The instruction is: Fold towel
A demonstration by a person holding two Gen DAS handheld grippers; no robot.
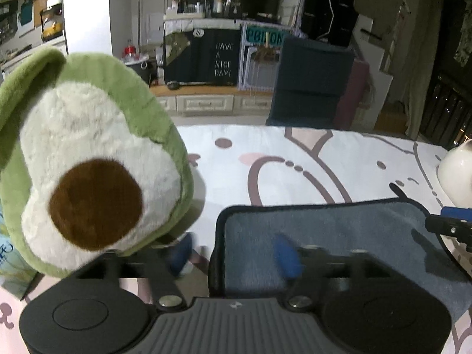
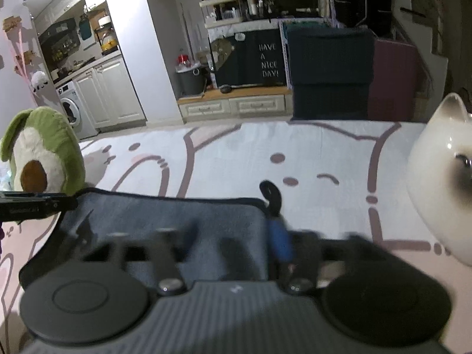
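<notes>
Grey-blue and soft, the small towel with a dark stitched edge (image 1: 324, 230) is lying flat on the white bed sheet with pink cartoon drawings (image 1: 309, 159). A little dark loop (image 2: 270, 193) is sticking out at the towel's far right corner.

The left gripper (image 1: 236, 256) is sitting low over the towel's left edge. Its 2 blue-tipped fingers (image 1: 287, 255) are spread apart, 1 over the towel and 1 over the sheet beside it, and nothing is sitting between them. The picture is blurry there.

The right gripper (image 2: 233, 242) is hanging over the towel's right edge. 1 blue fingertip (image 2: 280, 239) is showing near the loop, but the other is smeared by blur, so it is not possible to tell whether this gripper is gripping or loose.

The big green plush avocado with a brown middle (image 1: 88, 159) is standing just beside the towel on the left. The white shiny cat figure with a dark face (image 2: 442, 183) is sitting on the sheet to the right of the towel.
</notes>
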